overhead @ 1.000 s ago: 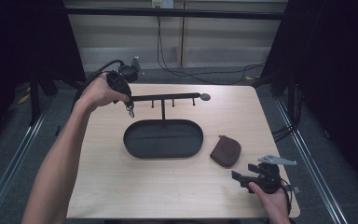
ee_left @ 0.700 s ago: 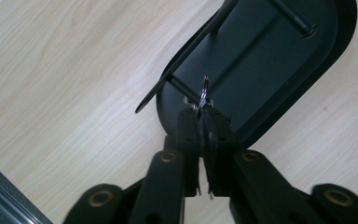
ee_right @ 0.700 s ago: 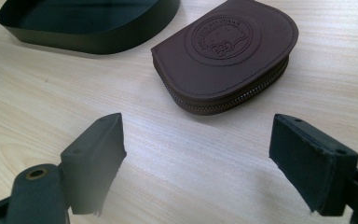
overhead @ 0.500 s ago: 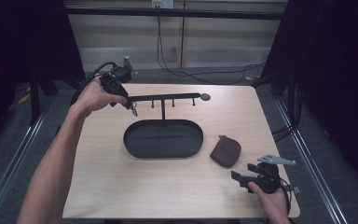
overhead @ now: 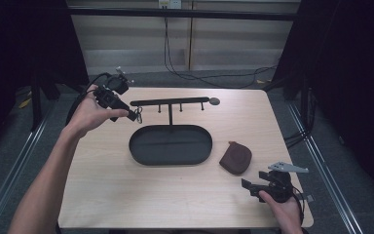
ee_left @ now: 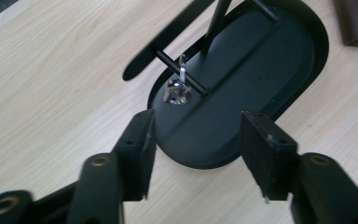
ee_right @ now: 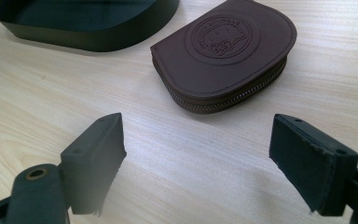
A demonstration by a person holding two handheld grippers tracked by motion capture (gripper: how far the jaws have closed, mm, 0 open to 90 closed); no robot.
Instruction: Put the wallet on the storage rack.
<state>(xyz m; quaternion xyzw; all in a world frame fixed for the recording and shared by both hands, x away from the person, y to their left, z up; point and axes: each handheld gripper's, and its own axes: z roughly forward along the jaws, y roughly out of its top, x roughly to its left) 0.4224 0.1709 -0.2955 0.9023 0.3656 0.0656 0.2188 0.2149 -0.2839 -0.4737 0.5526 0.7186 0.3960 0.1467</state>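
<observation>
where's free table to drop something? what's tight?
Free: the wide front strip of the table between the black tray and the near edge, and the far-right corner beyond the brown pouch. Tight: around the hook stand by the left hand-held gripper, and between the pouch and the right hand-held gripper.

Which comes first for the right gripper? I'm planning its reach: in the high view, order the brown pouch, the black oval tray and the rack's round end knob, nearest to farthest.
From the right gripper, low at the table's right:
1. Brown pouch, just up and left of it.
2. Black oval tray, mid-table, left of the pouch.
3. Round end knob, at the rack's right end, toward the far edge.
</observation>
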